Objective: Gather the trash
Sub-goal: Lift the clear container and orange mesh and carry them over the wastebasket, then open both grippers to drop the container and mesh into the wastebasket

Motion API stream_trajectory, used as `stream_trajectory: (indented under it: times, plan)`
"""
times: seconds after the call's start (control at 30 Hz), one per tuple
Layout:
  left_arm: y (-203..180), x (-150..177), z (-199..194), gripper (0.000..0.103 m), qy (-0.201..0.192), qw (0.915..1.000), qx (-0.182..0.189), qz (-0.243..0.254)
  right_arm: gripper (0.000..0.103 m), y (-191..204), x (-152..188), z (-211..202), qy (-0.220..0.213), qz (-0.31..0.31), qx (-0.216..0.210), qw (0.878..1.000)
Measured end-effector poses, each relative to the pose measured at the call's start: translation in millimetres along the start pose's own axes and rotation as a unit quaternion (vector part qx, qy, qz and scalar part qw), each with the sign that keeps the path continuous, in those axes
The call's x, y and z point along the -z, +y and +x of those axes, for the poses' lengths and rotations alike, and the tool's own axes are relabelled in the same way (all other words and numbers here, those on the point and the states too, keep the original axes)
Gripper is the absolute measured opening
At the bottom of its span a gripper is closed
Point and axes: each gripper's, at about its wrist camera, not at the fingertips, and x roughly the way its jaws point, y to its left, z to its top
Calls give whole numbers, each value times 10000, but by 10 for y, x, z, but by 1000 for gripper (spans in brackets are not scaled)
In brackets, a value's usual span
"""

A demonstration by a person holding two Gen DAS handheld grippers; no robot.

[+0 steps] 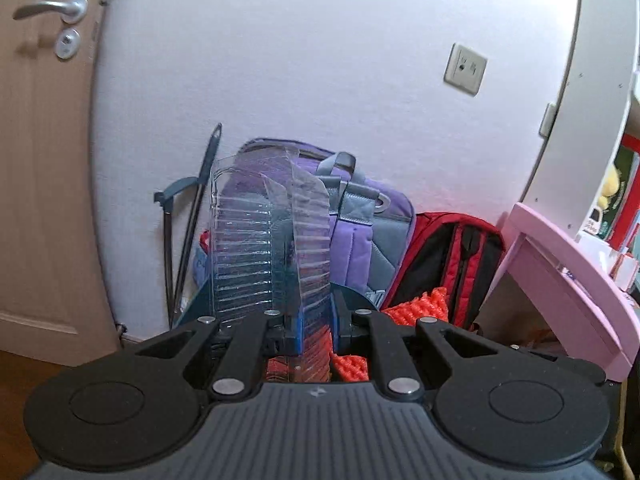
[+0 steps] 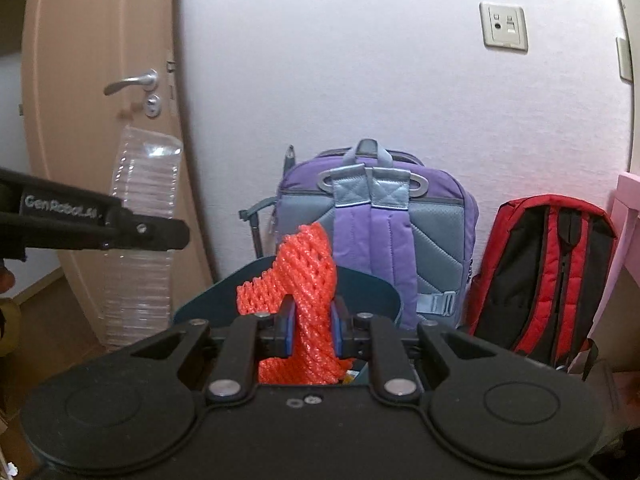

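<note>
Against the left edge of both views stands a light-brown wooden door (image 1: 44, 184) with a curved silver lever handle (image 1: 52, 8) and a round lock plate beneath it. Beside it rises a white, faintly grained wall (image 1: 300, 60) bearing a cream rectangular socket plate (image 1: 465, 69). A dark, thin folding stick (image 1: 192, 216) leans on the wall just left of the bags.

The left tool (image 1: 314, 322) is pinching a clear, ribbed plastic clamshell container (image 1: 260, 240), which stands upright between its blue-padded fingers, thin and glossy with rows of horizontal ridges. From the right wrist view that same container shows in front of the door, and white lettering reading "GenRobot.ai" is printed on the left tool's black side.

The right tool (image 2: 312, 330) is clamped on an orange-red foam fruit net (image 2: 304, 280), a soft open-mesh sleeve that rises above the fingers and hangs below them, over a dark teal rounded bin (image 2: 372, 292) whose rim curves just behind the fingers.

Behind stand a purple and grey fabric backpack (image 2: 384, 232) with padded straps and a grey top handle, then a red and black backpack (image 2: 544, 276) leaning on the wall. Farther right sits a pale pink painted table (image 1: 560, 272), and beyond it a white shelf unit (image 1: 592, 80) holding colourful items too blurred to read.
</note>
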Motion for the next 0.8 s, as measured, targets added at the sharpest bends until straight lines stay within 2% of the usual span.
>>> stream_trajectory:
  times: [0.27,0.43,0.63,0.8]
  plan:
    - [89,155,835,12,534,9985,-106,9,18,-182,80,576,497,20,-31,9988]
    - [204,274,1210,12,942,9954,-187,0,19,-234,169,870,809,-39,-98,9967]
    - [321,359,1465,13,1255,9917,-276,-38,25,-237,186,1053,958,-229,-121,9951]
    - [404,420,1521,16,1379,9896,-349,-202,29,-229,223,1157,1122,-366,-135,9929]
